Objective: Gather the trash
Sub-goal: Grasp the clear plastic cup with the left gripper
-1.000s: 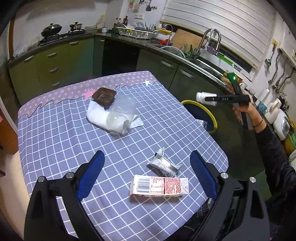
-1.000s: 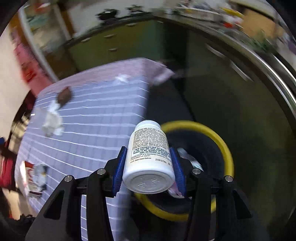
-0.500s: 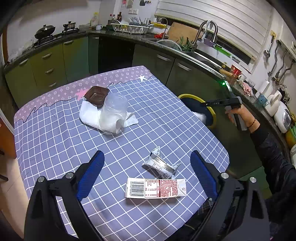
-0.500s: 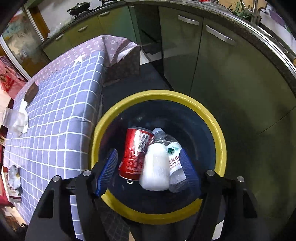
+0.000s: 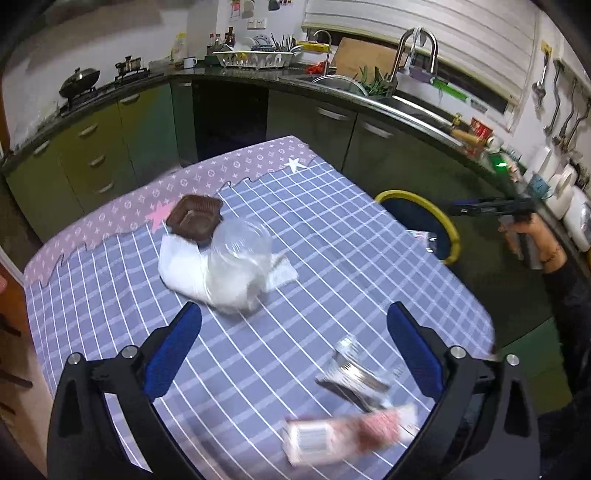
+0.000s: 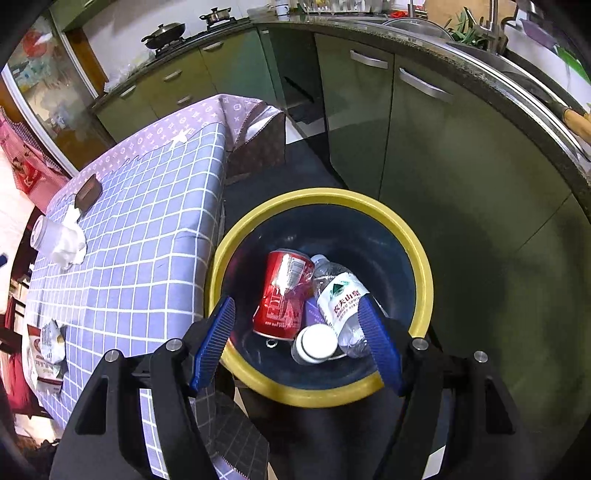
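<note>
Yellow-rimmed dark bin [image 6: 424,273] stood beside worktop, holding a red drink can [image 6: 282,295], clear labelled water bottle [image 6: 341,302] and white pill bottle [image 6: 316,343]. On worktop: clear plastic cup [image 5: 240,254] on its side over white tissue [image 5: 184,266], brown square tray [image 5: 194,220], crumpled silver wrapper [image 5: 351,373], red-white carton [image 5: 343,435] lying flat.

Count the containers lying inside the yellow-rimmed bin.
3: a red can on the left, a clear water bottle on the right, a white pill bottle nearest the camera. More may lie hidden beneath.

A table [image 5: 332,236] under a blue checked cloth fills the middle. Green cabinets [image 5: 110,147] under a dark counter [image 5: 258,75] curve from nine to three o'clock. At one o'clock stand a tap [image 5: 415,48] and window blinds [image 5: 424,22].
</note>
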